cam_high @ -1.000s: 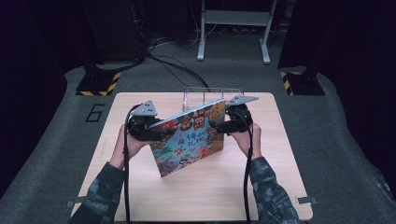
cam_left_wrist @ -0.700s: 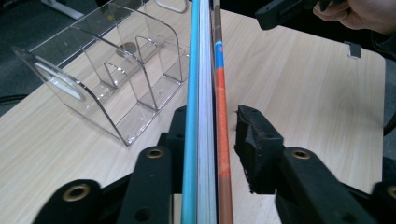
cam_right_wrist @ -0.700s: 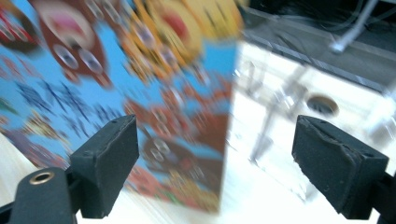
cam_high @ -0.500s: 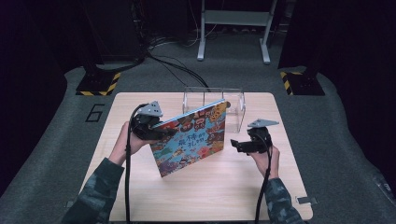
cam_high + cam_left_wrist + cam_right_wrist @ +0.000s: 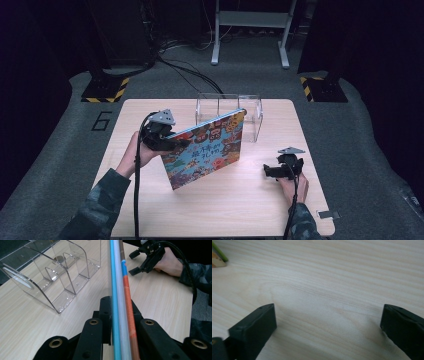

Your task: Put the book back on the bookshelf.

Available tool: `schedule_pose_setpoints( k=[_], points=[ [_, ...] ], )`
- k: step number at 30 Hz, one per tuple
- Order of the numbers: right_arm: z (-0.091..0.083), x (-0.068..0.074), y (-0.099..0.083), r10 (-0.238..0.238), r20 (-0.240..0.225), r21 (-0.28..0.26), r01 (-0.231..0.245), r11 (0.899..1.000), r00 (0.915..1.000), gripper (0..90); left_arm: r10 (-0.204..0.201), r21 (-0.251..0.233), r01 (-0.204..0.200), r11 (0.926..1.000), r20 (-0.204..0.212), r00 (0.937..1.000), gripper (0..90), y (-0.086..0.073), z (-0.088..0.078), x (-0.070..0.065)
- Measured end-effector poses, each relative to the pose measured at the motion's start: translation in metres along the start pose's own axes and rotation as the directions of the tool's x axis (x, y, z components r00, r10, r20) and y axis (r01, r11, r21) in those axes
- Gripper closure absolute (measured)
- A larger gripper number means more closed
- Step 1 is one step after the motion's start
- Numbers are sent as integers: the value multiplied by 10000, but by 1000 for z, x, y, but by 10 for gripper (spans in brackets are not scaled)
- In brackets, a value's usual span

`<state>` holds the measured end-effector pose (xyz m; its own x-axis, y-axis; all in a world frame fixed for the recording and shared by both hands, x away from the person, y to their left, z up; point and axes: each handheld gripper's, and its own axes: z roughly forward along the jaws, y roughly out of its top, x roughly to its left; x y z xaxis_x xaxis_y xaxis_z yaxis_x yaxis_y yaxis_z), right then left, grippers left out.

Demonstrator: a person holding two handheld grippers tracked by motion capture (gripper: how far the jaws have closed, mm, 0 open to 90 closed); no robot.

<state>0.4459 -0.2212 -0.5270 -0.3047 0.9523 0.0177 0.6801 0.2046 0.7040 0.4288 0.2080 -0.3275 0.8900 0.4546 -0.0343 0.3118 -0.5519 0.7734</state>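
From the high view, the left gripper (image 5: 172,143) is clamped on the left edge of a colourful picture book (image 5: 207,149), which stands tilted on its lower corner on the wooden table (image 5: 150,210), its upper edge leaning just in front of the clear acrylic rack (image 5: 252,114). The right gripper (image 5: 274,171) sits low near the table's right side, well apart from the book, its jaws having just been opening with nothing between them. In the left gripper view, the jaws are pressed tight on the book's (image 5: 119,290) thin edge, seen end-on as blue, white and orange bands; the rack's (image 5: 53,275) dividers lie to the left. In the right gripper view, both jaws stand wide over bare table (image 5: 324,285), and a corner of the book (image 5: 217,260) peeks in at upper left. The book looks thin, light and stiff, with a glossy, likely slippery cover; held at one edge it may swing, so a grip near the spine or a second hold on the opposite edge seems wiser.
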Motion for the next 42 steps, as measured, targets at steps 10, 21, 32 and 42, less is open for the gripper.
schedule_pose_setpoints(
  k=[10, 21, 32, 42],
  points=[
    [2, -1, 0, -64, -92, -119, 63, 9999, 9999, 0, -91, 190, 93, 9998, -114, 9999, 809, 2, -1, -11],
    [3, -3, 0, -121, -63, -285, 119, 9995, 9999, 13, -591, 401, 610, 9973, -467, 9972, 810, 16, -13, -6],
    [2, -4, 0, -161, -91, -314, 158, 9994, 9998, 38, -541, 673, 599, 9959, -852, 9949, 810, 26, -19, -3],
    [2, -4, 0, -158, -88, -322, 155, 9994, 9998, 40, -580, 539, 639, 9965, -1048, 9928, 810, 30, -33, 0]
  ],
)
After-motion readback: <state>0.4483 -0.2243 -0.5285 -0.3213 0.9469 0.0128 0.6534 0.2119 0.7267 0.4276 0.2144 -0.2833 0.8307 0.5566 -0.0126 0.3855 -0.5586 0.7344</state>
